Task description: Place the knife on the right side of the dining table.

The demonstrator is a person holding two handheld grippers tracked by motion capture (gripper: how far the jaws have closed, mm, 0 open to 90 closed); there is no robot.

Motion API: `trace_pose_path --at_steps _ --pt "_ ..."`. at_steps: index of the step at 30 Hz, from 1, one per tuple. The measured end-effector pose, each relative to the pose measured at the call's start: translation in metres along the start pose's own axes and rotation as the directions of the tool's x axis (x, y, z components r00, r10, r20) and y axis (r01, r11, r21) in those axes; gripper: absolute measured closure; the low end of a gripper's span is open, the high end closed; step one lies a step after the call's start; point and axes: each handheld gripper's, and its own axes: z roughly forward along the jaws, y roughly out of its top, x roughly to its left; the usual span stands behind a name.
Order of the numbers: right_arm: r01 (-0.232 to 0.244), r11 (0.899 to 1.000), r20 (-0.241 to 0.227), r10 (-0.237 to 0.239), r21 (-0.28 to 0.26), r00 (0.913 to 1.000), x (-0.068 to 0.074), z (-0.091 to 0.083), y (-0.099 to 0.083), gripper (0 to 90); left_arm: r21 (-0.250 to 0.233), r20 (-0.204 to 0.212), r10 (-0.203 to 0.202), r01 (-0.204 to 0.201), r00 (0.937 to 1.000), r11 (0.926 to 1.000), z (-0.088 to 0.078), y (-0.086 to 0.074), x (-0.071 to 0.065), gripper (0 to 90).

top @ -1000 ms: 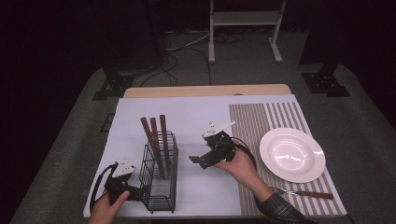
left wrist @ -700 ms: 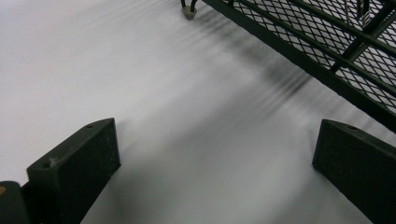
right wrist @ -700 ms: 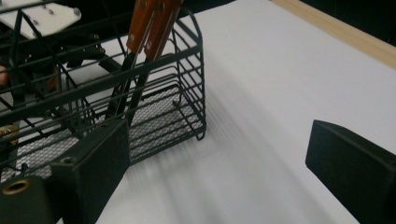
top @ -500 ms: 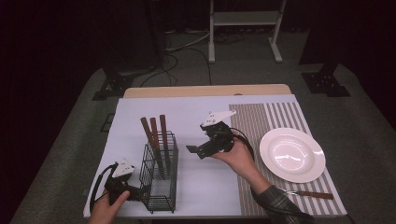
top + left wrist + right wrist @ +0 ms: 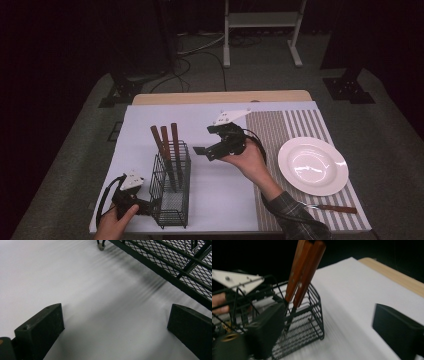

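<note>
L gripper rests low on the white tabletop at the near-left corner, jaws wide apart w/ nothing between, just beside the black wire basket. Three wooden-handled utensils stand tilted in its far end. R gripper is held above the tabletop, jaws apart & empty, pointing toward the basket. White plate sits on the striped mat at right; a knife lies near it.

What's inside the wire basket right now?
Three wooden-handled utensils stand in the wire basket, handles leaning up above its rim. Their lower ends sit behind the mesh, so I cannot tell what kind they are.
</note>
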Motion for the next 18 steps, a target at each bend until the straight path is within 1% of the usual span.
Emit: trace_pose_path --at_steps 2,5,6,8,9,11,14,15,18 --pt "-0.013 1.0 -0.02 0.013 -0.008 0.9997 -0.002 0.001 0.003 13.4 0.001 0.0 0.002 -0.002 1.0 1.0 0.0 0.0 0.0 0.0" --pt "-0.018 1.0 -0.041 0.017 -0.021 0.999 -0.004 0.005 0.008 15.2 0.002 0.0 0.001 -0.001 1.0 1.0 0.0 0.0 0.0 0.0" --pt "-0.022 0.999 -0.054 0.021 -0.027 0.9983 -0.004 0.007 0.011 19.5 0.002 0.0 0.001 -0.001 1.0 1.0 0.0 0.0 0.0 0.0" --pt "-0.022 0.999 -0.057 0.02 -0.032 0.9982 -0.004 0.008 0.012 20.8 0.001 0.0 0.002 -0.002 1.0 1.0 0.0 0.0 0.0 0.0" --pt "-0.026 0.999 -0.074 0.023 -0.042 0.997 -0.005 0.011 0.015 22.1 0.001 -0.001 0.002 -0.002 1.0 1.0 0.0 0.0 0.0 0.0" --pt "-0.028 0.999 -0.078 0.024 -0.044 0.9966 -0.005 0.013 0.017 23.1 0.001 -0.001 0.002 -0.002 1.0 1.0 0.0 0.0 0.0 0.0" --pt "-0.027 0.999 -0.096 0.023 -0.047 0.9951 -0.004 0.019 0.02 25.4 0.003 0.0 0.002 -0.002 1.0 1.0 0.0 0.0 0.0 0.0" --pt "-0.028 0.998 -0.103 0.023 -0.05 0.9944 -0.003 0.023 0.023 27.9 0.001 -0.001 0.0 0.0 1.0 1.0 0.0 0.0 0.0 0.0" --pt "-0.031 0.998 -0.113 0.024 -0.053 0.9933 -0.003 0.027 0.025 30.6 0.001 -0.001 0.0 0.0 1.0 1.0 0.0 0.0 0.0 0.0"
